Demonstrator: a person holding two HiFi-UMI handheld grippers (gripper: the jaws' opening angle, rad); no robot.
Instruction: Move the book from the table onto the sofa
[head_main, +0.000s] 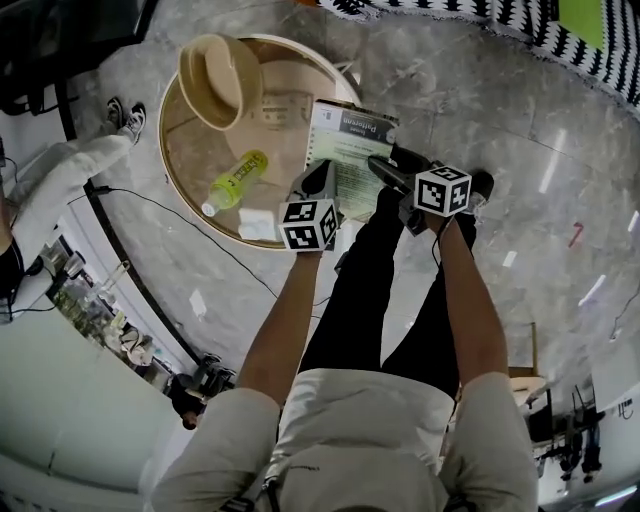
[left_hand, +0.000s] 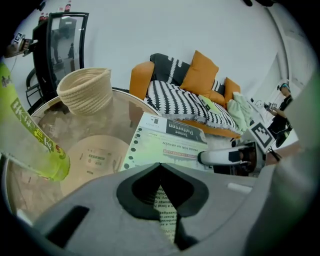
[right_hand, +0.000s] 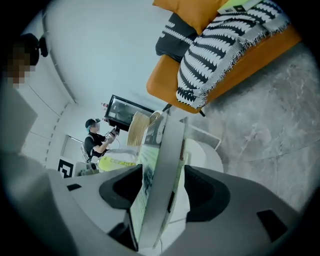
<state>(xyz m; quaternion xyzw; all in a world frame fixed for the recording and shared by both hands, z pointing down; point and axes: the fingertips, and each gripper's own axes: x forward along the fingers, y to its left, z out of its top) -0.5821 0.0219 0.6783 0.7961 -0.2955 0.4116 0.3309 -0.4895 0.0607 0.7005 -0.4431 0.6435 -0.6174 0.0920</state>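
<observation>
Right gripper view shows the right gripper with its fingers spread wide; the book sits edge-on between them, clear of both pads. Left gripper view shows the left gripper with its fingers closed together on nothing, tips over the book's near-left corner. We cannot tell whether they press on the cover.

The book lies at the right edge of the round tabletop, and its right side appears to overhang the rim. We judge three risks:
- A lift before the right fingers close leaves the book behind or tips it onto the floor.
- A shallow bite on the cover alone lets the pages fan open and slip.
- A push from the left gripper slides the book off, or knocks the bottle lying just left of it.

The book is a thin paperback. It has a pale green cover, a dark title band and a dotted border, and it probably flexes. The sofa stands well apart, on the far side.
</observation>
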